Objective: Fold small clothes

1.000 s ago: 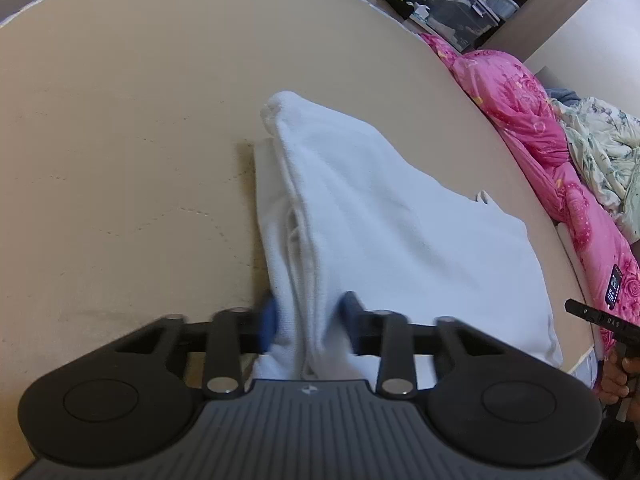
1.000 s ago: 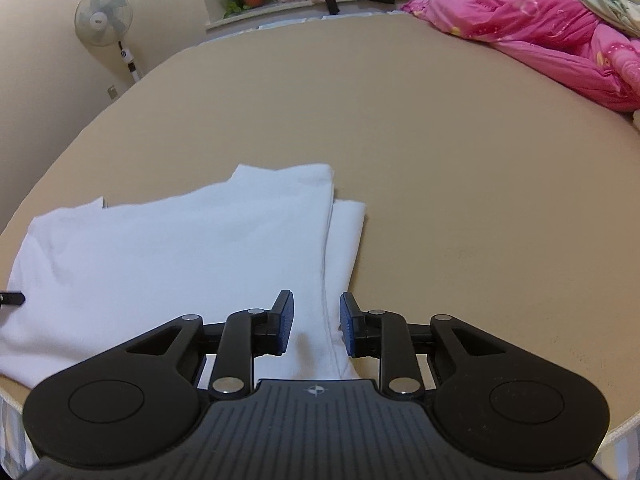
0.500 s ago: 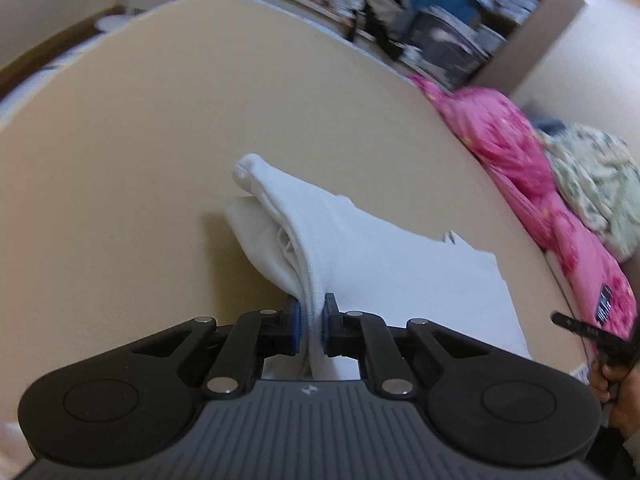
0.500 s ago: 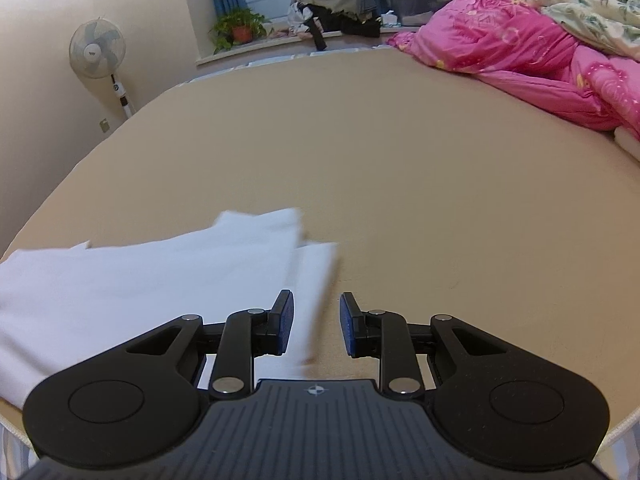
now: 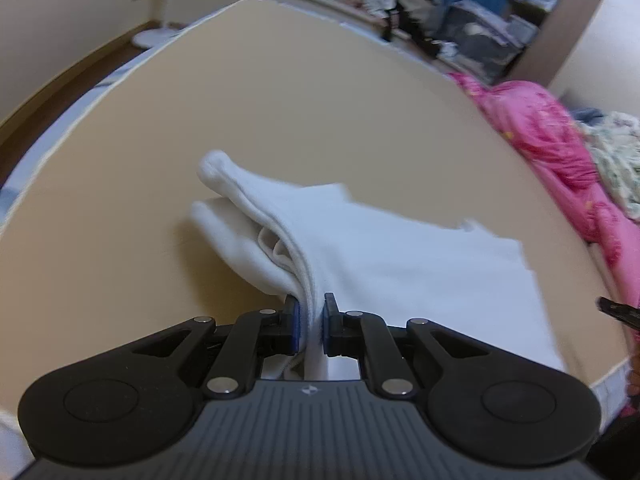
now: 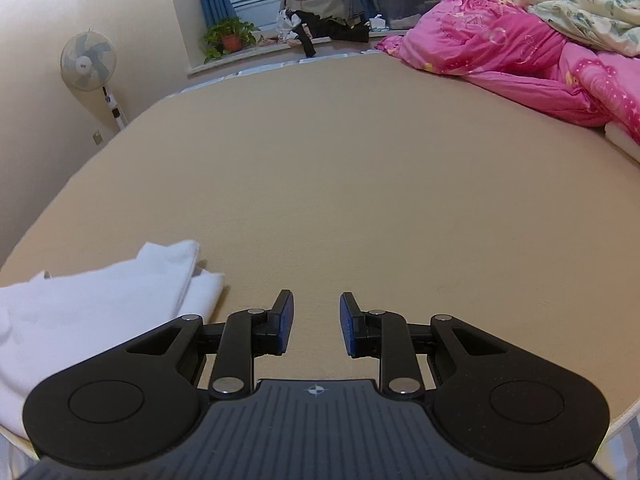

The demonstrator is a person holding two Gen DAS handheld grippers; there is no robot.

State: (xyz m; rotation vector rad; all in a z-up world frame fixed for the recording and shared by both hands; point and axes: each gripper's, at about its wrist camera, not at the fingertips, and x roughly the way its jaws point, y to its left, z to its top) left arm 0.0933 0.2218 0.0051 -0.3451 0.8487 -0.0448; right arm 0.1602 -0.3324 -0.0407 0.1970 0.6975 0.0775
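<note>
A white garment [image 5: 392,256] lies partly folded on the tan bed [image 5: 280,112]. My left gripper [image 5: 311,324] is shut on the garment's near folded edge and holds it raised off the bed. In the right wrist view the garment [image 6: 80,312] lies at the lower left. My right gripper [image 6: 315,322] is open and empty, just right of the garment and above bare bed [image 6: 360,180]. The tip of the right gripper shows at the right edge of the left wrist view [image 5: 620,312].
A pink quilt [image 6: 520,60] and a floral blanket [image 6: 580,4] lie at the bed's right side. A standing fan [image 6: 88,64], a potted plant [image 6: 228,36] and piled clothes and bins [image 6: 360,4] stand beyond the far edge.
My left gripper closed on the garment's edge and lifted it. My right gripper stayed open and shifted right, off the garment.
</note>
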